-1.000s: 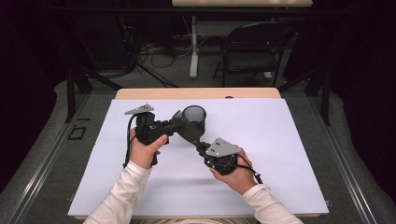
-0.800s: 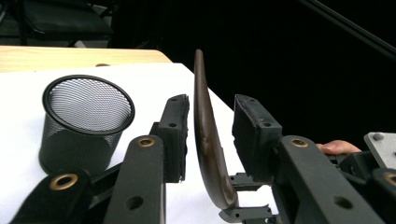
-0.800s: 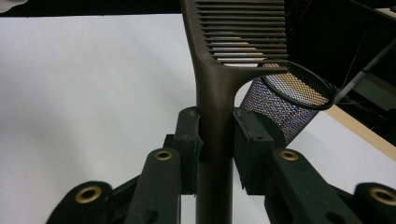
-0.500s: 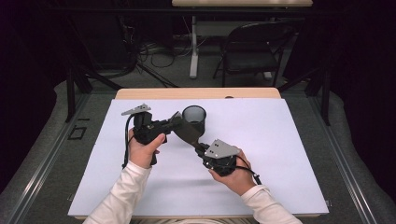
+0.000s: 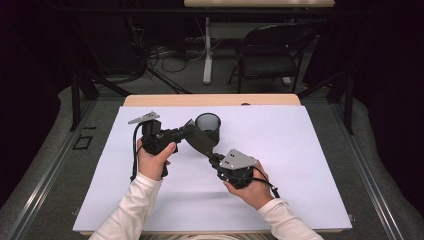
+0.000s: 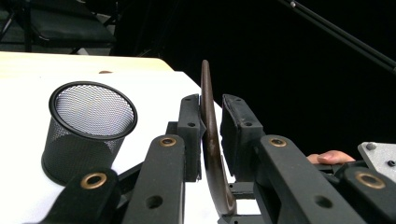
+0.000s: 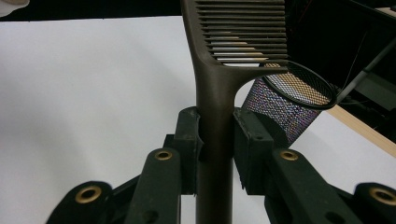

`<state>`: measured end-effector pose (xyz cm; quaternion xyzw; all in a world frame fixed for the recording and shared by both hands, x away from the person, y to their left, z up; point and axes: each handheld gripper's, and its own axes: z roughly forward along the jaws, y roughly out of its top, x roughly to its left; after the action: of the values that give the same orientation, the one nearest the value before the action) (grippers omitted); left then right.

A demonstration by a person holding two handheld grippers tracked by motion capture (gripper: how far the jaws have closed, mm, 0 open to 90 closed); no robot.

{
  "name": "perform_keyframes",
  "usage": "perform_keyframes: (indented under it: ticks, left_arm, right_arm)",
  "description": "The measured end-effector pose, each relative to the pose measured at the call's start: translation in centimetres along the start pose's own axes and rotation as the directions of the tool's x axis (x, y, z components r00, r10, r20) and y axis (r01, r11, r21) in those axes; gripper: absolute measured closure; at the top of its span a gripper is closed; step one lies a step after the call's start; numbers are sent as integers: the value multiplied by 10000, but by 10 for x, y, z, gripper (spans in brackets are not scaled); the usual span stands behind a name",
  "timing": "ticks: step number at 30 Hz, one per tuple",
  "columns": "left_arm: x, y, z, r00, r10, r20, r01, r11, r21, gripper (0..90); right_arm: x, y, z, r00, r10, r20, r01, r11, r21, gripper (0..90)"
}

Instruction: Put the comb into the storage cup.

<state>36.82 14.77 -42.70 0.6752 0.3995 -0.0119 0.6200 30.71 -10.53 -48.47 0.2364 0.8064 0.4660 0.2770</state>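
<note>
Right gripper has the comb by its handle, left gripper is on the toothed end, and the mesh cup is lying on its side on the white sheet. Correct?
Not quite: the mesh cup stands upright with its open mouth up, as the high view shows. The rest holds: the right gripper grips the comb by its handle, and the left gripper is on its toothed end.

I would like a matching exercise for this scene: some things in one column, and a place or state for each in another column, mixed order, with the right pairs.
Things:
1. comb
2. mesh cup
3. right hand-held gripper
4. chair

Places or states:
A. on the floor beyond the table
B. shut on the comb's handle
C. held up between two hand-held grippers
D. upright on the white sheet

Pairs: 1-C, 2-D, 3-B, 4-A
</note>
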Motion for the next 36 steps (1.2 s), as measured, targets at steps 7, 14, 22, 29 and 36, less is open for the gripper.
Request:
perform_keyframes:
  ticks: [7, 14, 22, 29, 36]
  left_arm:
    - [1, 0, 0, 9999, -130, 46, 130, 9999, 26, 805]
    - [3, 0, 0, 9990, -382, 217, 382, 9993, 39, 826]
    - [3, -1, 0, 9978, -565, 356, 560, 9983, 139, 839]
    - [5, -2, 0, 9963, -802, 316, 798, 9967, 134, 841]
    - [8, -3, 1, 9931, -1073, 471, 1068, 9942, 122, 844]
  right_arm:
    - [0, -1, 1, 10000, -6, 13, 6, 10000, -2, 731]
    - [0, -1, 1, 10000, -31, 18, 31, 10000, 2, 731]
    - [1, -3, 2, 10000, -53, 47, 53, 10000, 52, 730]
    - [1, -3, 3, 10000, -58, 34, 58, 10000, 61, 730]
    - [1, -4, 5, 10000, -40, 19, 39, 9999, 100, 729]
